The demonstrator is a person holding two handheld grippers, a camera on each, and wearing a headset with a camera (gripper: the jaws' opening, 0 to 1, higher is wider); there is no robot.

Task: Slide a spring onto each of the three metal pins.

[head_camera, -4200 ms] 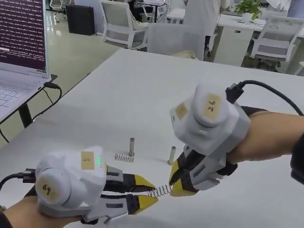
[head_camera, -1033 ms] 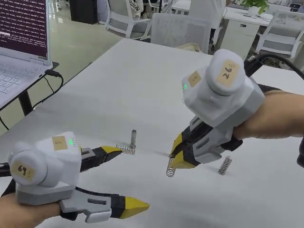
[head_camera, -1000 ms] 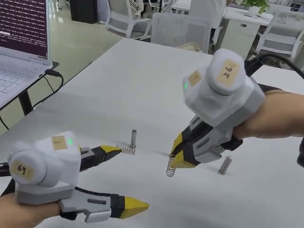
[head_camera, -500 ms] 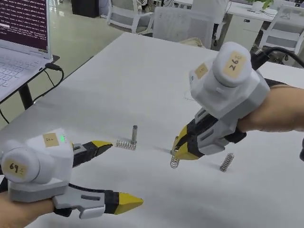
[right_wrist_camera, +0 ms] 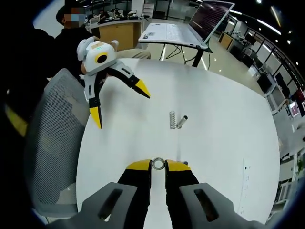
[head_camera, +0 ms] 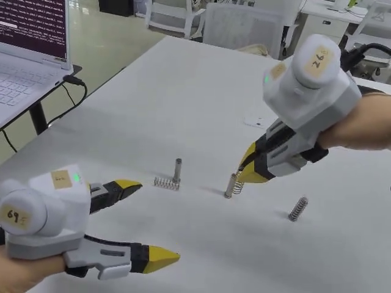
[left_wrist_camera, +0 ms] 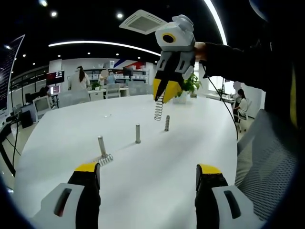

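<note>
Spring (head_camera: 237,187) pinched by its top coil in right gripper (head_camera: 244,176); jaws narrow, closed on the wire. Hangs below the tips, just beside nearest pin (head_camera: 229,185), not yet over it.

Next out, on the wrist side of the same gripper: second spring (head_camera: 297,209), upright with nothing visible propping it. Judged already seated on its pin; pin itself hidden by the coils.

Ahead of the tips, toward left gripper (head_camera: 156,221): far pin (head_camera: 178,170), bare, with third spring (head_camera: 165,182) flat at its foot, touching or nearly so. Left gripper jaws wide, holding nothing, aimed toward that lying spring but apart from it.

Progress, as a judgement: one pin done, one with its spring held beside it, one untouched. Remaining: lower the held spring over nearest pin, release, then pick up third spring and fit to far pin.

Beneath both grippers: white table (head_camera: 183,97), smooth and matte. Beyond left gripper, off the table edge: open laptop (head_camera: 33,30) on a stand, cable trailing. Past the far edge: office chairs (head_camera: 238,24), desks, glossy floor.
</note>
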